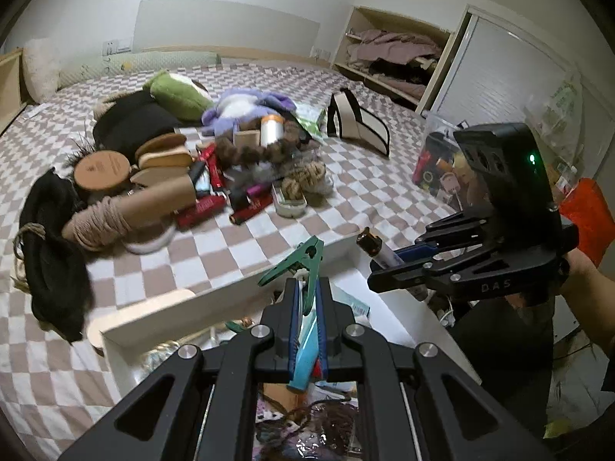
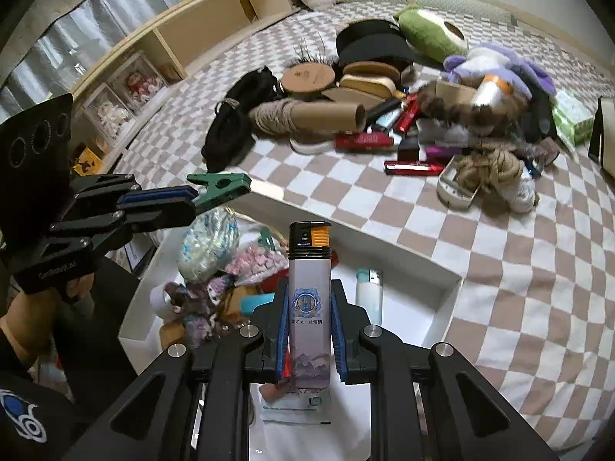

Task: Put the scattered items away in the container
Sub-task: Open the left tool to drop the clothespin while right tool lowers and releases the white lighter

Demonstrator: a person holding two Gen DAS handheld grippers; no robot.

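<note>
My left gripper (image 1: 306, 299) is shut on a green clothes peg (image 1: 298, 263), held above the white open box (image 1: 215, 303) on the checkered bed. It also shows in the right wrist view (image 2: 180, 199) with the peg (image 2: 221, 188). My right gripper (image 2: 309, 307) is shut on a silver lighter (image 2: 309, 288) with a black and orange top, above the same box (image 2: 407, 265). In the left wrist view this gripper (image 1: 388, 265) holds the lighter (image 1: 374, 247) over the box's right side. The box holds several small items.
A pile of scattered items (image 1: 200, 161) lies on the bed: a cardboard tube with twine (image 2: 307, 115), red lighters (image 2: 413, 169), wooden brushes, plush toys (image 2: 496, 65), a black cloth (image 2: 230, 126). A clear bin (image 1: 442, 161) stands at the right. Shelves (image 2: 161, 46) line the bed's far side.
</note>
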